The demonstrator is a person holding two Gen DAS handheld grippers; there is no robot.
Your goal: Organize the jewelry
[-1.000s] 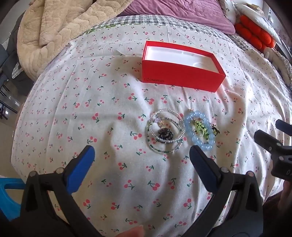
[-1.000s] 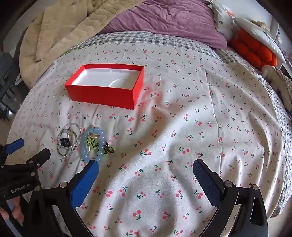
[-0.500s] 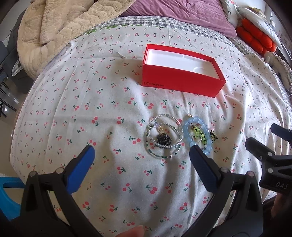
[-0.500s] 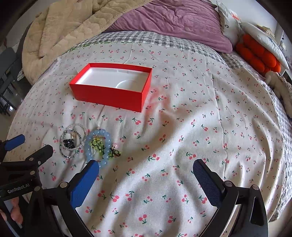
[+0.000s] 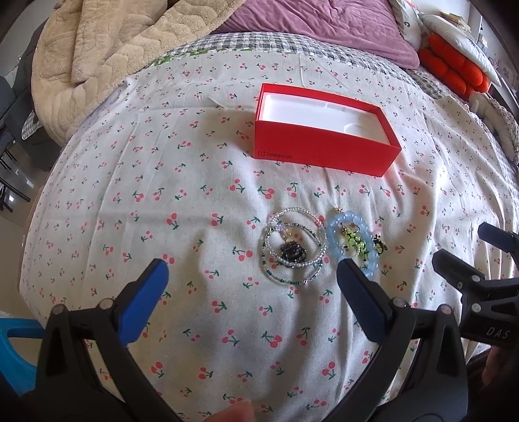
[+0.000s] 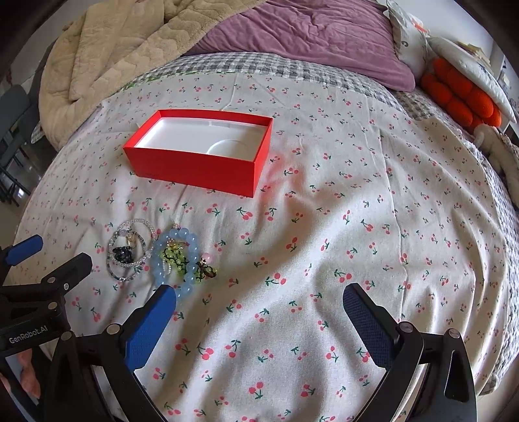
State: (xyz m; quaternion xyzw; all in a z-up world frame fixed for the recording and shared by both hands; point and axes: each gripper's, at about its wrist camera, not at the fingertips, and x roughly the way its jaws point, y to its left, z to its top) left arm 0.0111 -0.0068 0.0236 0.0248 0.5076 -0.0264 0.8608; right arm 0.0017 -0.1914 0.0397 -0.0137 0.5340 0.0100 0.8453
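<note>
An open red box (image 5: pixel 324 139) with a white inside lies on the cherry-print bedsheet; it also shows in the right wrist view (image 6: pixel 201 152). In front of it lie clear and green beaded bracelets (image 5: pixel 293 250) around a dark charm, and a light blue bead bracelet (image 5: pixel 352 243) with green beads inside. In the right wrist view the clear bracelets (image 6: pixel 128 250) and the blue bracelet (image 6: pixel 176 259) lie at lower left. My left gripper (image 5: pixel 249 276) is open and empty, just short of the jewelry. My right gripper (image 6: pixel 259 298) is open and empty, to the right of the jewelry.
A beige blanket (image 5: pixel 107 48) and a purple pillow (image 5: pixel 318 26) lie at the far end of the bed. Orange cushions (image 6: pixel 460 94) sit at the far right. The bed's edge drops off at the left, by a blue object (image 5: pixel 13 350).
Both grippers have drawn back and tilted a little, so the box and jewelry sit lower in both views. Both stay open. Nothing on the bed has moved.
</note>
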